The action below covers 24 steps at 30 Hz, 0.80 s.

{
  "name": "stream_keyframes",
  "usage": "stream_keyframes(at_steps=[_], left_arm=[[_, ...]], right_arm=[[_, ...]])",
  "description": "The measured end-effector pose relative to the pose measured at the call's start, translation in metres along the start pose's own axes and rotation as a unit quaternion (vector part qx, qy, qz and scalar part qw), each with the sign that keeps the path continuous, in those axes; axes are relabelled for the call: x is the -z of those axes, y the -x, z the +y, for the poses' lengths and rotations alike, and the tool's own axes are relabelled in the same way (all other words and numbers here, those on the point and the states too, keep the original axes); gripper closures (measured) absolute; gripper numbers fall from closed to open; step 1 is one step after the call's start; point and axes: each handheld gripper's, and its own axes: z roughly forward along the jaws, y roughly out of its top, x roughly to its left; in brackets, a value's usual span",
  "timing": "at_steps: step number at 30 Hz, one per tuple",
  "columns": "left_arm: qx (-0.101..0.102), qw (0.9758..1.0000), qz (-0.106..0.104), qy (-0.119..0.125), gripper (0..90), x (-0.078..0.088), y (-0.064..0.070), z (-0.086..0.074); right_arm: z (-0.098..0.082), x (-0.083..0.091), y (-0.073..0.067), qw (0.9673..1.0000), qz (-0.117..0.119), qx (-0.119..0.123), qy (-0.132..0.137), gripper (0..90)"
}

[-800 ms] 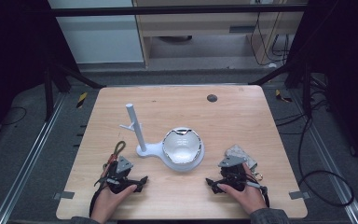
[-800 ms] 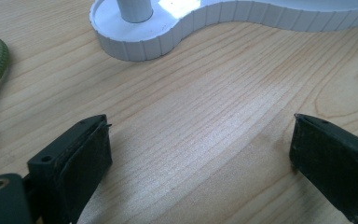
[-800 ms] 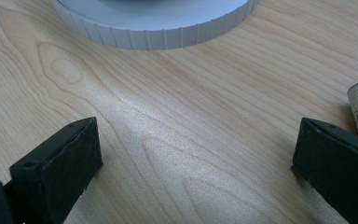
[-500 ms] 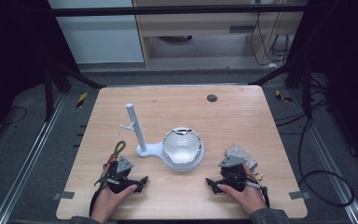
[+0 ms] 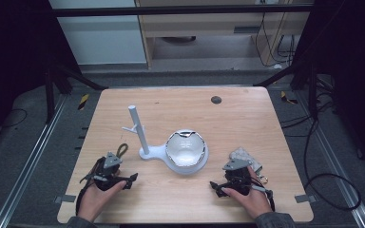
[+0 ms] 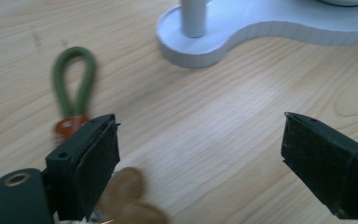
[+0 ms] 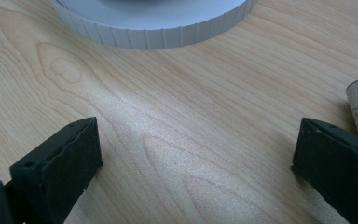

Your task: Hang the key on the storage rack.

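Unchanged since the earlier frames: both hands rest at the table's [image 5: 285,114] near edge. One left gripper [image 5: 123,180], jaws wide, empty, just beside one green cord loop [image 6: 73,79]. One right gripper [image 5: 217,186], jaws wide, empty, beside one dotted cloth [image 5: 244,155]. One white stand [image 5: 158,151] between, holding one bowl [image 5: 185,148].

Looks like a lab test cell: light wooden table [image 5: 266,123] inside a black metal frame [image 5: 180,9], loose black cables [image 5: 313,142] on grey floor.

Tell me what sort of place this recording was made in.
Probably a lab or workshop recording rig: a bare wooden table inside a dark metal frame, with loose cables on grey carpet and plain cabinets behind.
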Motion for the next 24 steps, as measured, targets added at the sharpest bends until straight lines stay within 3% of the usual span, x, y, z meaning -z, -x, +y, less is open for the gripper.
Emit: stream_keyframes(at_steps=[7, 12, 19, 20, 24], left_arm=[[0.025, 0.9988, 0.012, -0.039, 13.2, 0.009, -0.034, 0.012], [0.027, 0.9973, 0.026, -0.063, 16.9, 0.008, -0.048, 0.016], [0.04, 0.996, 0.021, -0.077, 23.8, 0.006, -0.058, 0.022], [0.05, 0.9949, 0.015, -0.087, 24.4, 0.005, -0.06, 0.024], [0.054, 0.9929, 0.014, -0.106, 28.8, 0.004, -0.065, 0.028]], right_arm=[[-0.001, 0.001, 0.0, 1.0, 0.0, 0.0, -0.001, 1.2], [-0.001, 0.001, 0.0, 1.0, 0.003, 0.0, -0.002, 1.2], [-0.001, 0.002, 0.0, 1.0, 0.002, 0.002, -0.001, 1.1], [-0.001, 0.002, 0.0, 1.0, 0.003, 0.002, -0.001, 1.2], [-0.001, 0.002, 0.0, 1.0, 0.002, 0.003, -0.001, 1.1]])
